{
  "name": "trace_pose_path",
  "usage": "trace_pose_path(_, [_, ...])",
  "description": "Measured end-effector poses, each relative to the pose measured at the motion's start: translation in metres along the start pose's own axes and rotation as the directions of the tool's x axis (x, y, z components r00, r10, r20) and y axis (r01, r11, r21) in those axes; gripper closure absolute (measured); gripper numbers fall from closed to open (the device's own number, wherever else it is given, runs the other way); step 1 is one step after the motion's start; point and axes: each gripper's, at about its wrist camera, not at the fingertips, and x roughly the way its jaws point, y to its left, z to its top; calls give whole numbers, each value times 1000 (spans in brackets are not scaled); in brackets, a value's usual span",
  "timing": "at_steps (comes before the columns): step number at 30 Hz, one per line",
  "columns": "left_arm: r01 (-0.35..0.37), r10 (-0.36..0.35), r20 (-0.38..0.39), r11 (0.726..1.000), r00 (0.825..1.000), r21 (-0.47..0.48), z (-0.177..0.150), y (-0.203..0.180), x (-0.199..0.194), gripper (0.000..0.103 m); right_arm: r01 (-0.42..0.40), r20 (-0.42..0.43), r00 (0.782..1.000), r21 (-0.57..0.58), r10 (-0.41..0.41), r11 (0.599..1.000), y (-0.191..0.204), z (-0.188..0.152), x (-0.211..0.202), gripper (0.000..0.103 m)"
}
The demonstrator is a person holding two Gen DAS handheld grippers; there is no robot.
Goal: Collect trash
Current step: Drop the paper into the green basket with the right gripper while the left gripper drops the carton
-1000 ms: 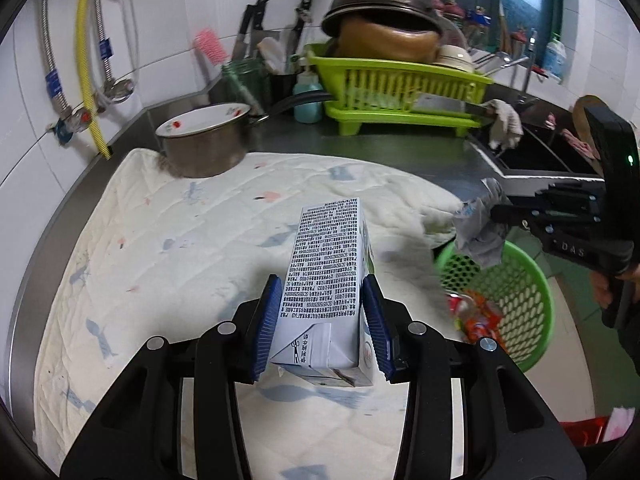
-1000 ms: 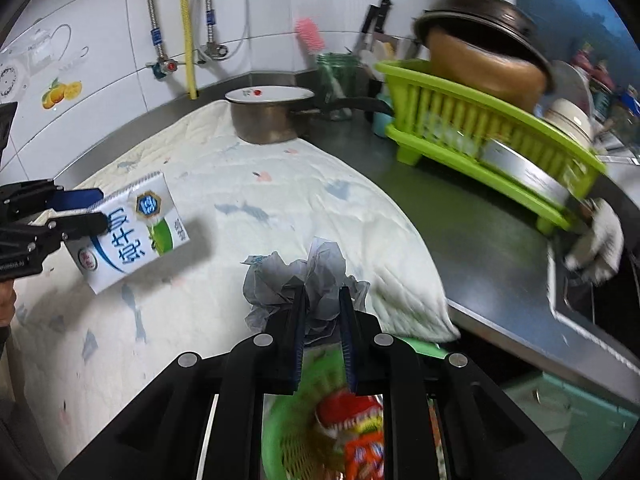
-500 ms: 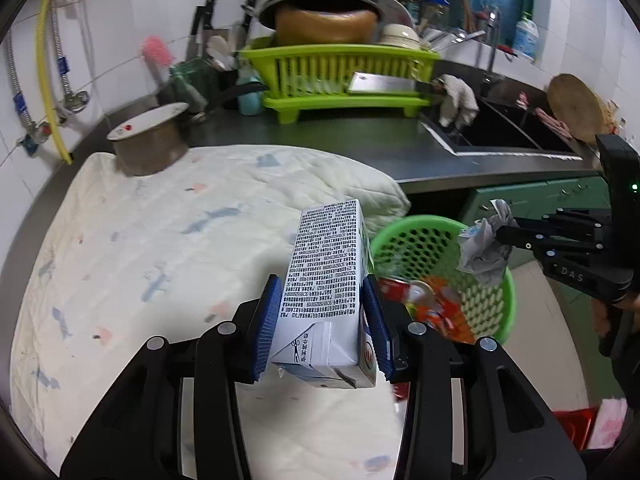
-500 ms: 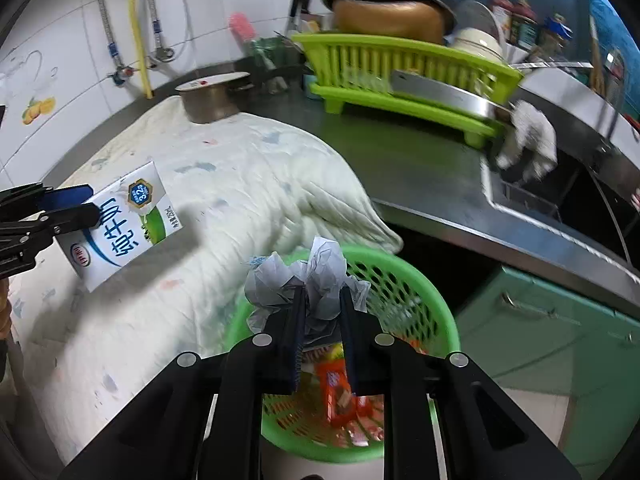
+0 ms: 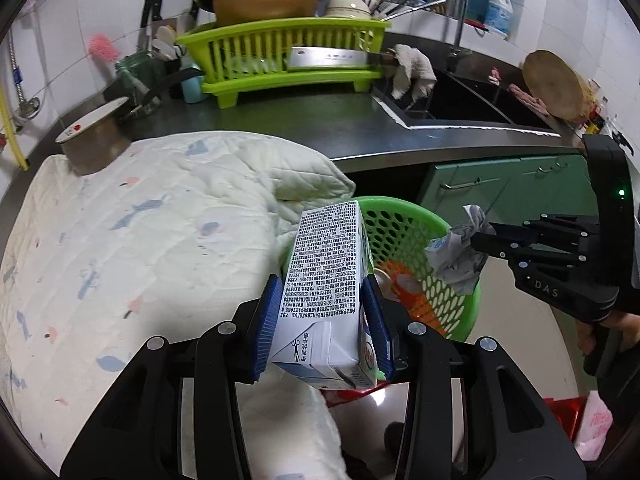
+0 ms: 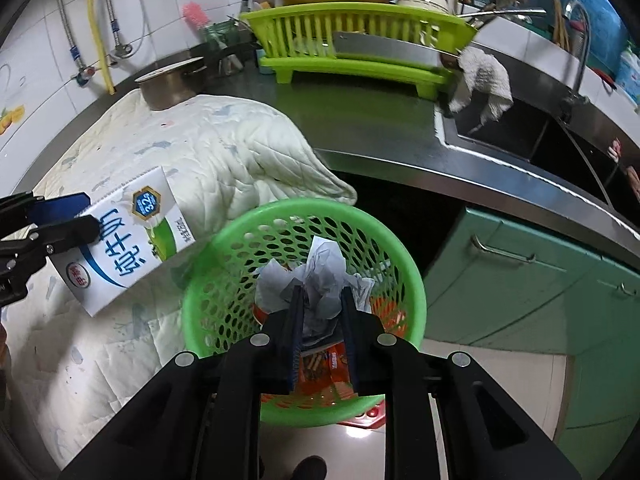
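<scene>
Steel counter (image 5: 304, 120) under quilted cloth (image 5: 140, 232), tiled walls.

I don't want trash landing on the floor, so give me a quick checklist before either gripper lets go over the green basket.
1. Crumpled grey-white paper wad sits over the round green perforated plastic basket: ok.
2. Right gripper grips the wad: ok, wad between the fingers.
3. White and blue milk carton clamped in the left gripper: ok.
4. Carton fully over the basket opening: not ok; in the right wrist view it hangs at the rim, partly over the white quilted cloth.
5. Room in the basket: ok, only orange wrappers at the bottom.
6. Basket steady on the floor: cannot tell.
</scene>
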Motion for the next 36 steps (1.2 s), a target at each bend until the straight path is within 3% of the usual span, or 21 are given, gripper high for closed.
trace_pose_path(8, [21, -21, -21, 1000, 1000, 4, 3, -14, 8, 62, 7, 4, 1000, 24, -7, 1000, -7, -3, -4, 81])
trace_pose_path(18, [45, -46, -45, 999, 998, -17, 7, -19, 16, 61, 5, 42, 999, 33, -6, 999, -6, 0, -19, 64])
trace_pose_path(36, [55, -56, -27, 998, 998, -29, 9, -25, 8, 51, -14, 82, 997, 42, 10, 999, -1, -1, -39, 56])
